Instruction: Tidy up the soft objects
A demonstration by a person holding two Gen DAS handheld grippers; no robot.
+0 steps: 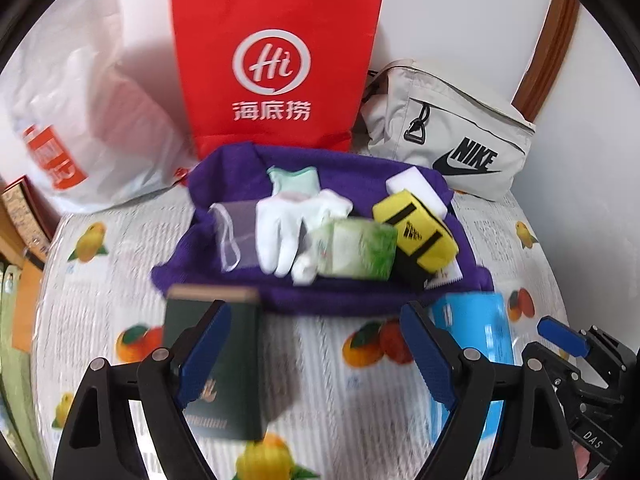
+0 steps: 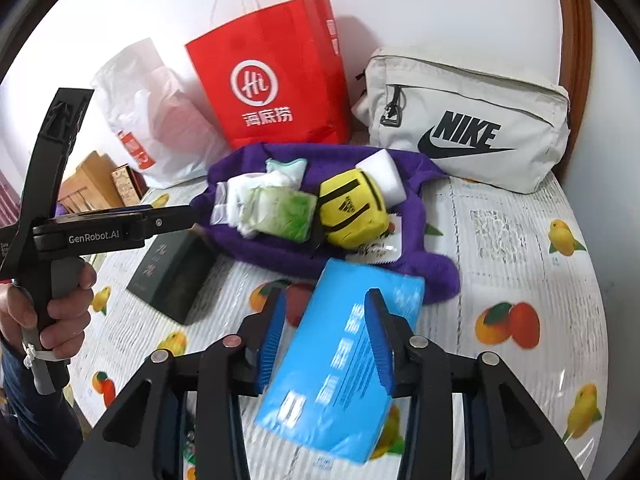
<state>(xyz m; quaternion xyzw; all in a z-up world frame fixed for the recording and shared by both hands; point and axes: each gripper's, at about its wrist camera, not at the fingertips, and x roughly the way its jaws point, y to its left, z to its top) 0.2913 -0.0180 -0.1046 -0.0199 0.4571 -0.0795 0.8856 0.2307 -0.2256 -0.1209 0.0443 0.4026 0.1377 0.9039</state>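
Pack (image 2: 336, 352) | blue, flat on table | long axis toward purple cloth (image 2: 424, 272)

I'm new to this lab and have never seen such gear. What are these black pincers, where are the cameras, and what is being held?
A person holds two hand grippers, each with a wide-angle camera looking along its fingers. One picture is from the left gripper, open over the fruit-print table beside a dark green box. The other is from the right gripper, above a blue pack that seems to lie loose. On a purple cloth lie a white glove, a green pack and a yellow pouch. Nothing looks held.
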